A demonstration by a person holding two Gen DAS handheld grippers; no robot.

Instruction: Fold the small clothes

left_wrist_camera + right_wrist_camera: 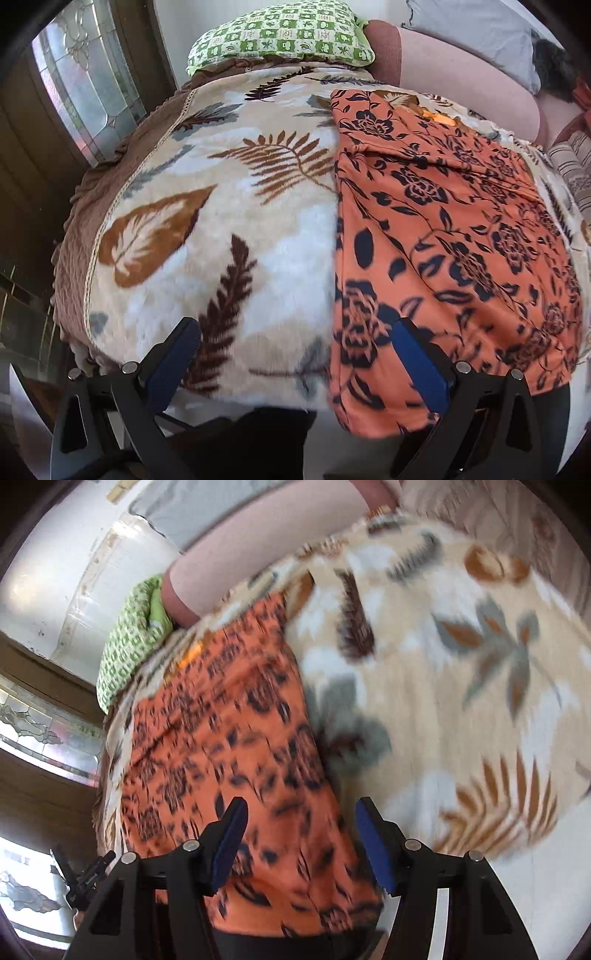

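Your left claw (pixel 295 354) and right claw (pixel 301 830) both gape wide, gripping nothing, above the orange floral garment (pixel 443 240) on the leaf-print blanket (pixel 221 221).

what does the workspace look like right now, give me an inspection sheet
surface: leaf-print blanket spread over the bed, brown ruffled edge on one side
job's things: orange floral garment lying flat in a long strip on the blanket, near end hanging over the bed edge
clutter: green checked pillow at the far end; pink bolster beside it
grippers: left gripper open, empty, above the garment's edge; right gripper open, empty, above the garment's near end
cables: nothing seen
surroundings: leaded glass door panel, white wall
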